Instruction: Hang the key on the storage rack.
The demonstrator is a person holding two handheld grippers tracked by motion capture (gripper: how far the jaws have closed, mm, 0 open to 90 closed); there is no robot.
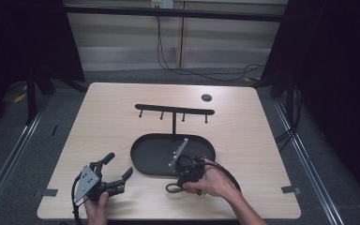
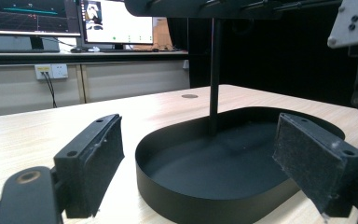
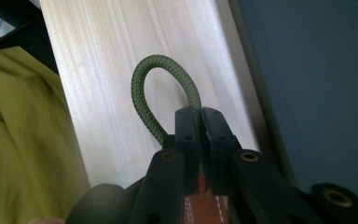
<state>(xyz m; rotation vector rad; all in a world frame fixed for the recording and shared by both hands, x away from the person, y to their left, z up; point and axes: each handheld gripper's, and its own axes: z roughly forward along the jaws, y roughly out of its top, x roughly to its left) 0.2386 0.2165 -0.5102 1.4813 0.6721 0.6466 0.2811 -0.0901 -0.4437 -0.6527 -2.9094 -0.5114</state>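
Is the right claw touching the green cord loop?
Touching. The right gripper view shows the right claw shut on the green cord loop, its jaws pressed against one leg of the cord.

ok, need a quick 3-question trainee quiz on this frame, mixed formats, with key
1. True or false: the left claw is shut on the tray.
2. The right claw grips: A) a green cord loop B) a peg on the rack C) nothing
3. Fill in: the rack's post rises from inside the ____.

Key:
1. False. Its jaws stand wide apart, holding nothing, short of the tray.
2. A. The jaws are closed on the loop, above the table near its front edge.
3. Tray.
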